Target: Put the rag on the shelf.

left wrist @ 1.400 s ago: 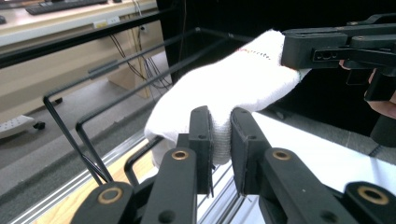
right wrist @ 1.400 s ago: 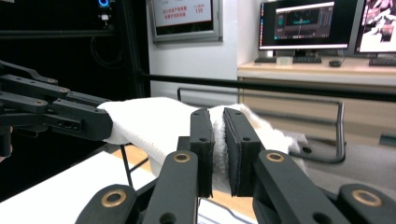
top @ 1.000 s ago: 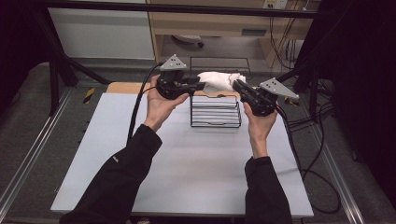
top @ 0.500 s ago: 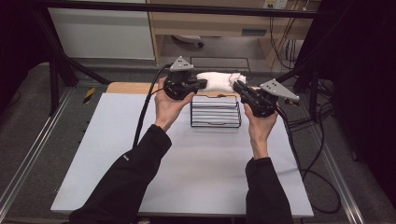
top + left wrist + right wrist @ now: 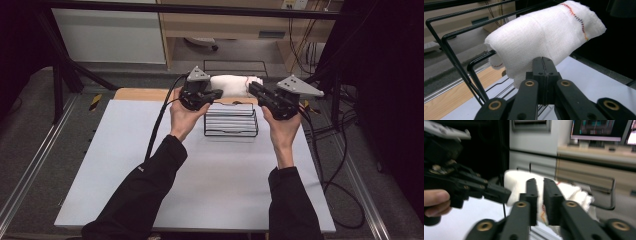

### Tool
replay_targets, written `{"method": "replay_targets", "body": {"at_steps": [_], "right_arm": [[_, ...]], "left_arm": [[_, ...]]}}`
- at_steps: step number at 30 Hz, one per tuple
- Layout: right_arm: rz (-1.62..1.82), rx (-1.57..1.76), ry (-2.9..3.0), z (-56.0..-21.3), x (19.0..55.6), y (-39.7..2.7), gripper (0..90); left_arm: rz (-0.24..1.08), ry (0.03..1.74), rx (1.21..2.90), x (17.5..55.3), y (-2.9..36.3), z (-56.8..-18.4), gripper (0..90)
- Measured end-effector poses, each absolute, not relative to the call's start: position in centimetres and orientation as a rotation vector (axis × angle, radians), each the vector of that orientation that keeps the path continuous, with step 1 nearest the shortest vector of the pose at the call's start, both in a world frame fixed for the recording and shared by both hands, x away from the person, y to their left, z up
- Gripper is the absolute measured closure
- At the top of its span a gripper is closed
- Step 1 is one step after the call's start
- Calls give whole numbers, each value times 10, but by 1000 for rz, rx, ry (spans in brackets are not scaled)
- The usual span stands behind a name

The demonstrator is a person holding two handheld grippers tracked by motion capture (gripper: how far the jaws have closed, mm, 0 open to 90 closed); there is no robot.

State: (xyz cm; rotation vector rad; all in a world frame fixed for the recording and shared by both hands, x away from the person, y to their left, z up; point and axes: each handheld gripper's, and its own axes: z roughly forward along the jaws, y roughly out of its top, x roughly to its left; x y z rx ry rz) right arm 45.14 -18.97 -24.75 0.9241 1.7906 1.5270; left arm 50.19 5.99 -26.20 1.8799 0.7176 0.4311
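Two grippers are meeting at a white cloth (image 5: 231,85) over the wire rack (image 5: 231,122): from above, I am watching the left gripper (image 5: 219,93) and right gripper (image 5: 251,88) pinching its opposite ends. In the left gripper view, my jaws are closing together on the cloth's lower edge. In the right gripper view, blurred jaws are clamping cloth between them.
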Motion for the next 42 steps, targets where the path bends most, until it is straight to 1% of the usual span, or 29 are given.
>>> {"method": "replay_targets", "body": {"at_steps": [2,8,15,19,25,30,33,36,38,42], "right_arm": [[1467,979,1814,-253,457,-187,898],[1433,1092,1815,-275,470,-196,899],[1444,1078,1819,-281,478,-200,869],[1465,1066,1822,-280,475,-200,828],[1504,1030,1821,-276,465,-202,736],[1523,1010,1843,-271,458,-201,633],[1529,1006,1851,-269,453,-201,553],[1505,1013,1852,-269,448,-203,425],[1509,1024,1860,-270,443,-205,381],[1514,1046,1893,-275,438,-205,242]], "left_arm": [[435,718,1877,502,61,-263,899],[457,724,1879,506,59,-267,898],[464,723,1860,510,59,-271,898],[464,707,1862,506,62,-270,895],[453,707,1853,495,77,-268,802],[440,700,1866,484,92,-267,694],[440,693,1879,476,102,-269,624],[420,698,1880,469,113,-275,543],[413,704,1889,464,122,-282,499],[407,746,1913,458,138,-297,399]]}}
